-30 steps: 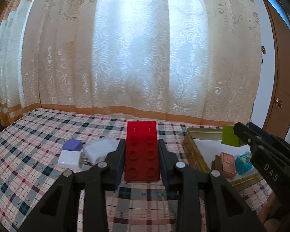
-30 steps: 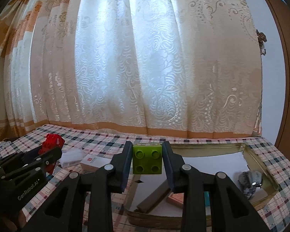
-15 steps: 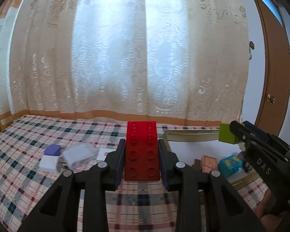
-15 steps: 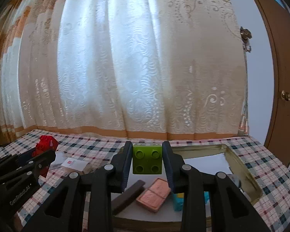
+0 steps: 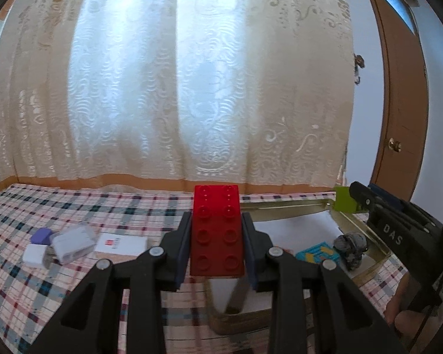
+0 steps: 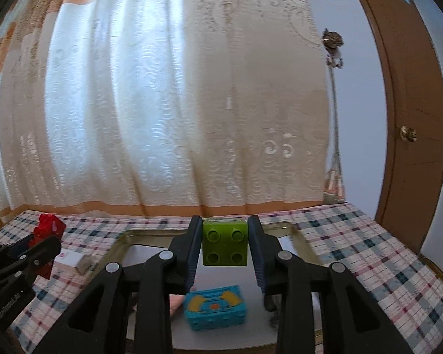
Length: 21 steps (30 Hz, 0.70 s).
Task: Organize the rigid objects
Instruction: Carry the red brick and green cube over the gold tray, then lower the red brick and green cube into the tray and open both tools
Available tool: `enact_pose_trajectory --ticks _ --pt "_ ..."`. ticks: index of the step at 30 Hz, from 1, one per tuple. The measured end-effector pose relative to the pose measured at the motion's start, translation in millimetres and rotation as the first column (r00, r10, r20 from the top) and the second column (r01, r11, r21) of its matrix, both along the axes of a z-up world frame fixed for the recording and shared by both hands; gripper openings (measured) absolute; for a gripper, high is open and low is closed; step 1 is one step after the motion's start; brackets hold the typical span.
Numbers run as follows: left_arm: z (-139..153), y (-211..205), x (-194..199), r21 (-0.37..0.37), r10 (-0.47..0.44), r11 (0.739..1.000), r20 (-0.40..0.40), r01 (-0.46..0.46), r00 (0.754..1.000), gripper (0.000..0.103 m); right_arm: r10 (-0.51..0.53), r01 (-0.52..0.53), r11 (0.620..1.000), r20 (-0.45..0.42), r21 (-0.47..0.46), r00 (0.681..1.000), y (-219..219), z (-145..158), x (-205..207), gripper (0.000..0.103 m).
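My left gripper is shut on a long red studded brick, held above the near left corner of a gold metal tray. The tray's white floor carries a blue patterned block and a grey lumpy object. My right gripper is shut on a small green studded brick, hovering over the same tray, with the blue block just below it. In the left wrist view the right gripper and its green brick show at the right edge.
On the plaid tablecloth left of the tray lie a white card box, a clear plastic case, a white charger and a purple piece. A curtain hangs behind; a brown door stands right.
Both grippers have travelled to the right with their bricks, from beside the tray to over it. The loose items on the cloth now lie further left in view.
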<state>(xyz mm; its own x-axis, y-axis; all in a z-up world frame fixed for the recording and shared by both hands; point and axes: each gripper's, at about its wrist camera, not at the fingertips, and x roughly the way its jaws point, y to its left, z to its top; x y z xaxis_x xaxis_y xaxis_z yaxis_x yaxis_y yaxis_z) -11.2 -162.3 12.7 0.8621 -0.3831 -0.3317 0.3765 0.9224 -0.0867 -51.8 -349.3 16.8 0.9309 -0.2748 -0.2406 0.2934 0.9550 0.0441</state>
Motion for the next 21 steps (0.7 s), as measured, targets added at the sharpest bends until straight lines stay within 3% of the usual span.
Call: enact_pose_trajectory --ticks 11,21 --pt "-5 -49 6 0.019 -0.082 0.996 -0.034 0.083 0.996 0.030 -0.077 0.078 0.997 -0.025 0.013 0.997 -49 -2 2 0.034" --pt "-12 -83 21 0.019 -0.115 0.993 -0.084 0.117 0.990 0.030 0.048 -0.042 0.988 -0.035 0.146 0.998 -75 -8 15 0.034"
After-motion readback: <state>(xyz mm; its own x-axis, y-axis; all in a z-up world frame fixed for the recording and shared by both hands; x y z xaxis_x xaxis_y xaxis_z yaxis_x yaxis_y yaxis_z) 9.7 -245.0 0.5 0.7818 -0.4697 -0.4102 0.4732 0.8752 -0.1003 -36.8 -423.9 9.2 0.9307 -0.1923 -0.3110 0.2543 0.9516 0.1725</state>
